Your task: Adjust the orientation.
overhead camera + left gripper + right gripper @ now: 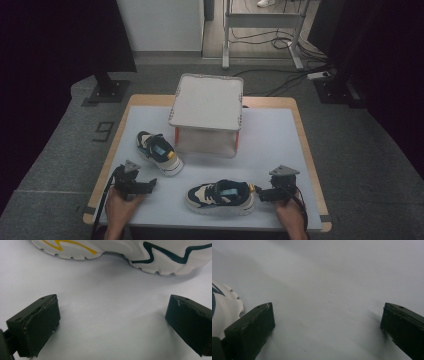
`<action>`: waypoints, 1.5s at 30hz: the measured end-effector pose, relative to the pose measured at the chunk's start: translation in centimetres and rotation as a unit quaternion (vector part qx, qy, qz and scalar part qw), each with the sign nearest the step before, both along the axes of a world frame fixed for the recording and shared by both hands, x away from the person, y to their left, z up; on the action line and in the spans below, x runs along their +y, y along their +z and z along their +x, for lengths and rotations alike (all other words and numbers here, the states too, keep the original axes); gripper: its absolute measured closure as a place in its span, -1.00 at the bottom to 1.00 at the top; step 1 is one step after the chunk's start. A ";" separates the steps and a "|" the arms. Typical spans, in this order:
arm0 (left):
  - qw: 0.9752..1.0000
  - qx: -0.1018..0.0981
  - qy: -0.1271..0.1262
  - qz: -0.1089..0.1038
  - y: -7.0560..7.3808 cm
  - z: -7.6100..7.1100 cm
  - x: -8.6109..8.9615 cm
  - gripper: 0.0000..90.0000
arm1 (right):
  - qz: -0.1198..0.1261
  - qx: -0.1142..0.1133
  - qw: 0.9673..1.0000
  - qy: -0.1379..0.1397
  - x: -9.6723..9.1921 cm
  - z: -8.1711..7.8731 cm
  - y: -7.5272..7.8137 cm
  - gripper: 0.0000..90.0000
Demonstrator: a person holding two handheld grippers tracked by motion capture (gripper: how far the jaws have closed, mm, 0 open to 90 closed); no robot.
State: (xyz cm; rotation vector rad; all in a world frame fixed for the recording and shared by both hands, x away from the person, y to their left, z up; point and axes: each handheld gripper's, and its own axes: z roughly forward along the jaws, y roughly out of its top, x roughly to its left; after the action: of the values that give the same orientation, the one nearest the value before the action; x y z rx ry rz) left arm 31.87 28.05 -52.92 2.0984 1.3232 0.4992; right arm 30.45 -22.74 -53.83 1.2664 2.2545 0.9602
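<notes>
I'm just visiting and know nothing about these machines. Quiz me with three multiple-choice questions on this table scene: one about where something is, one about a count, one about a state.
1. Where does the pale fabric box with red corners stand?
A. at the far middle of the table
B. at the near left corner
C. on the floor

2. How many navy and cream sneakers lie on the white table top?
A. one
B. two
C. four

3. How do the jaws of the left gripper stand?
A. clamped on a shoe
C. wide apart with nothing between them
B. shut on a cable

Answers: 1 A, the high view shows the box beyond both shoes. 2 B, one sneaker lies at the left and another sneaker lies nearer the person. 3 C, the left gripper view shows bare table top between the jaws.
</notes>
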 end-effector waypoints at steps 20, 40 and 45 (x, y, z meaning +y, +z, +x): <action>1.000 0.001 0.001 0.001 0.0 -0.1 -0.1 -1.00 | -0.001 -0.001 1.000 0.000 0.0 0.0 0.0 -1.00; 0.996 -0.028 -0.063 -0.054 8.8 -0.5 -2.5 -0.54 | -0.001 -0.005 1.000 0.000 0.0 -0.1 0.0 -1.00; 0.995 -0.026 -0.078 -0.049 9.8 0.5 -4.4 -0.45 | -0.001 -0.005 1.000 0.000 0.0 -0.1 0.0 -1.00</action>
State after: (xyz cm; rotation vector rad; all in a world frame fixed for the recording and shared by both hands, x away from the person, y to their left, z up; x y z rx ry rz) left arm 32.37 23.67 -43.09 2.0731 1.1217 0.4104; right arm 30.38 -22.70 -53.83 1.2580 2.2481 0.9617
